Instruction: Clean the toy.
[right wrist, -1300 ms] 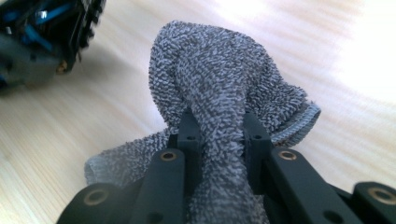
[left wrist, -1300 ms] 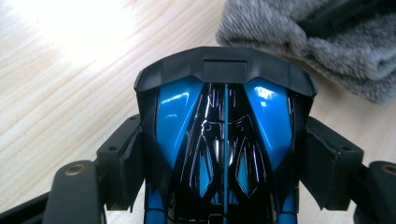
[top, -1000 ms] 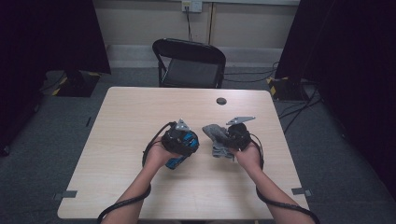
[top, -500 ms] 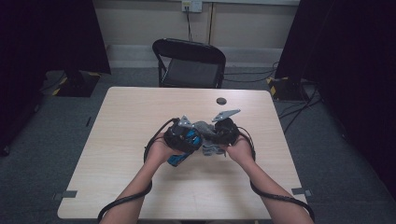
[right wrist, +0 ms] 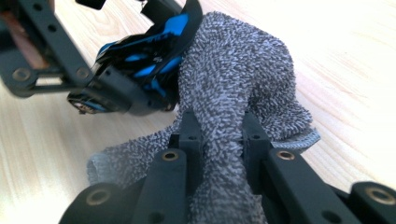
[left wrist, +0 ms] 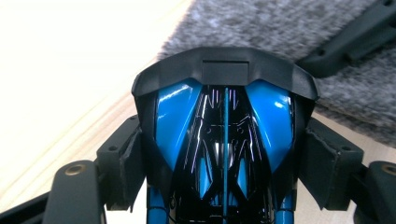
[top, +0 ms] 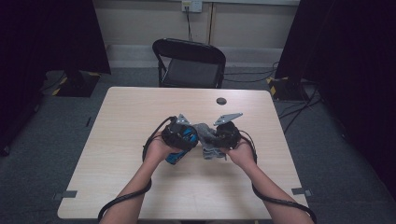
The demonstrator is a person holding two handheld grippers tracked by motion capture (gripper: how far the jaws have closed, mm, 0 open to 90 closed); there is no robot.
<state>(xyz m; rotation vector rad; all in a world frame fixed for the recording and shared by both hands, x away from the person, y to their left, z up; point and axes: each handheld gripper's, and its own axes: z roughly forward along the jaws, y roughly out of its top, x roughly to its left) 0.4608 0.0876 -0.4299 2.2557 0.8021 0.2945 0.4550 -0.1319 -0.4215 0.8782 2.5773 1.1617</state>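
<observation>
We clamp the right tool (right wrist: 218,135) on a bunched fold of the soft, limp grey towel (right wrist: 233,79); the left tool (left wrist: 224,163) grips the rigid, glossy blue-black toy (left wrist: 224,121) by its sides, just above the worktop (top: 140,107).

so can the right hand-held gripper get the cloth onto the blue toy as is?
Probably yes: the right hand-held gripper pinches the cloth, which already touches the blue toy clamped in the left one; nothing lies between.
</observation>
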